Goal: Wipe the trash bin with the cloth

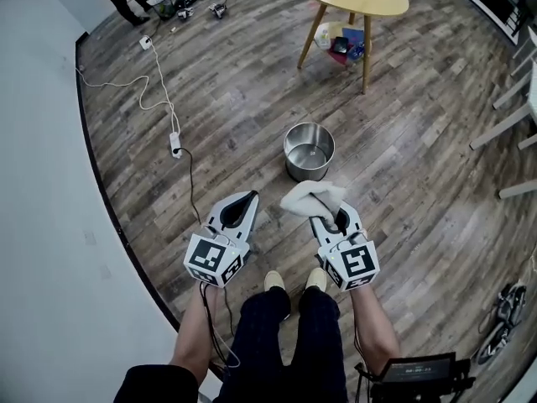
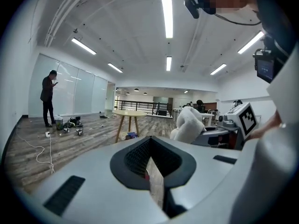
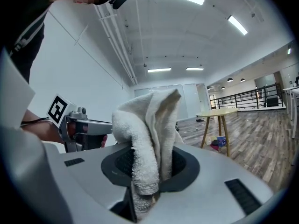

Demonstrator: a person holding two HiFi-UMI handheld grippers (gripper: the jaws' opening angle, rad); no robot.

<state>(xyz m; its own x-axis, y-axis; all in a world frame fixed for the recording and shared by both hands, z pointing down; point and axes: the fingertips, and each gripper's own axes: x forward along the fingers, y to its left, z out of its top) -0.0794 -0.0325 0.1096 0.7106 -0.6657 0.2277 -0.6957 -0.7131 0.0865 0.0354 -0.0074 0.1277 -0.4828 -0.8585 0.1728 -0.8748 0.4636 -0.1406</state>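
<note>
**Two claws ready, bin yet to be touched**

Wide plank floor (image 1: 403,166) fills the head view. The trash bin (image 1: 309,151), a round steel pail, stands upright on it with its mouth open, just ahead of the person's feet. Nothing touches it.

Both claws are held side by side above the floor, short of the bin. The left claw (image 1: 248,200) is empty: its own view shows the jaws a little apart, with only floorboards visible through the gap. The right claw (image 1: 334,215) is clamped on the cloth (image 1: 312,197), a white towel bunched between the pads. Most of the towel's bulk stands out beyond the jaw tips, toward the bin.

Judging by this, the cloth is in hand and the step now is the approach, with wiping not yet begun. The next move calls for lowering the right claw until the loose part of the cloth meets the rim or wall. The pail looks light enough to slide or tip under pressure, so the free left claw may need to steady it.
</note>
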